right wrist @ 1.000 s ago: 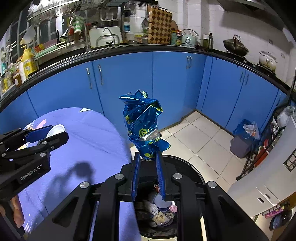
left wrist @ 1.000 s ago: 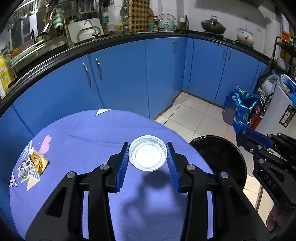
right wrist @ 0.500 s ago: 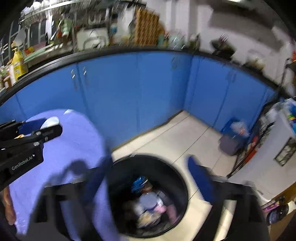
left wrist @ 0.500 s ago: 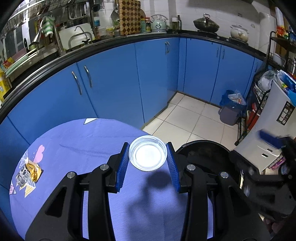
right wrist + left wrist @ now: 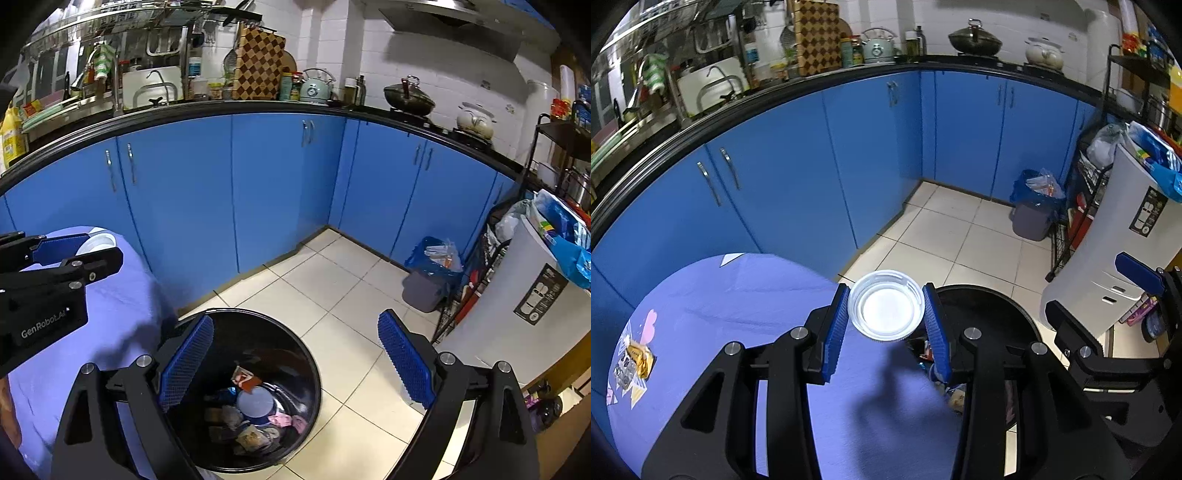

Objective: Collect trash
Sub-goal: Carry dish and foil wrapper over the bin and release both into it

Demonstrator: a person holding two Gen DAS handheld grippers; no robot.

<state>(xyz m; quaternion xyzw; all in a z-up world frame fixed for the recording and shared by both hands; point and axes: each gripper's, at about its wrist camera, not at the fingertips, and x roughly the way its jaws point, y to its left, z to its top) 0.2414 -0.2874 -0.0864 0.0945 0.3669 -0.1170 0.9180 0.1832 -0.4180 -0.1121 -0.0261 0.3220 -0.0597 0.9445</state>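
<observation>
My left gripper [image 5: 886, 321] is shut on a clear round plastic lid [image 5: 886, 309] and holds it at the table's right edge, beside the black trash bin [image 5: 997, 299]. My right gripper [image 5: 295, 365] is open and empty above the black trash bin [image 5: 295, 332], which holds several pieces of trash. The left gripper with the lid [image 5: 94, 243] shows at the left of the right wrist view. A gold wrapper [image 5: 639, 360] lies on the purple table [image 5: 738, 295] at the far left.
Blue kitchen cabinets [image 5: 849, 166] curve behind the table. A small grey bin with a blue bag [image 5: 428, 273] stands on the tiled floor near a white appliance [image 5: 528, 295] and a wire rack at the right.
My right gripper opened and the blue snack bag dropped into the black bin. My left gripper carried the lid rightward to the table's edge next to the bin.
</observation>
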